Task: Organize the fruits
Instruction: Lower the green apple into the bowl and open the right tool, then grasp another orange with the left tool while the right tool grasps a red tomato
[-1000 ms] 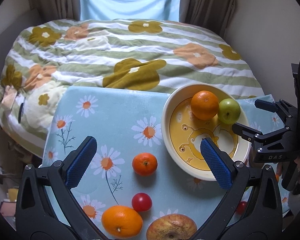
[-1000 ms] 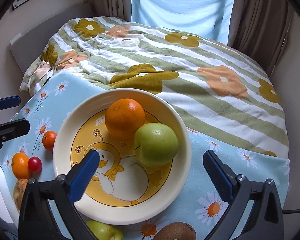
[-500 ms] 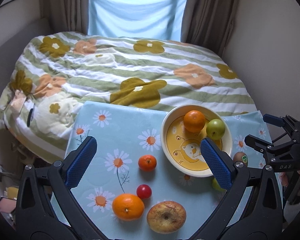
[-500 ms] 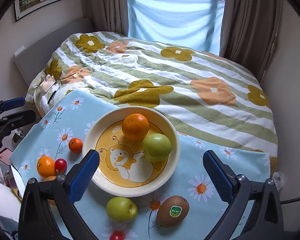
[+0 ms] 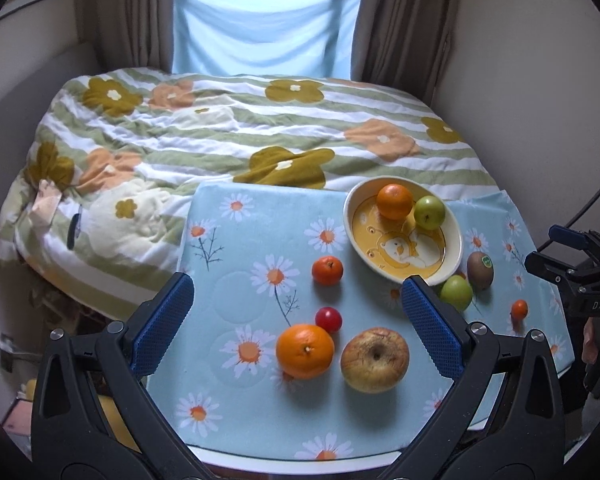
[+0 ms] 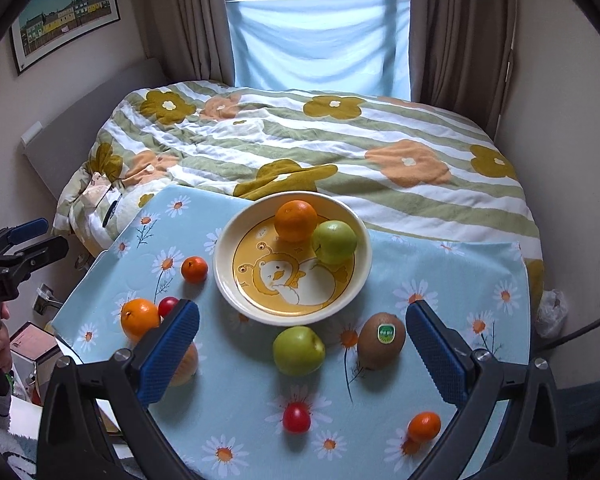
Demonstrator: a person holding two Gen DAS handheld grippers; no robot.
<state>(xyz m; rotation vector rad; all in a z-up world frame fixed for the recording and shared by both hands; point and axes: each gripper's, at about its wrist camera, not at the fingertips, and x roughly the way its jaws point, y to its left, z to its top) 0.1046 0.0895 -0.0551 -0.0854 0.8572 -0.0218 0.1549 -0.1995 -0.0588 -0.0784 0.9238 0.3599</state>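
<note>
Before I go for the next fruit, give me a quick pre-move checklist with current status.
1. Left gripper open and empty: ok.
2. Right gripper open and empty: ok.
3. Bowl has room: ok, only an orange and a green apple inside.
4. Loose fruit within view: ok, a second green apple and the kiwi lie between the right gripper's fingers; large orange and yellow apple lie near the left.
5. Grippers apart from each other: ok.
6. Table edge near the small mandarin: cannot tell how close.
</note>
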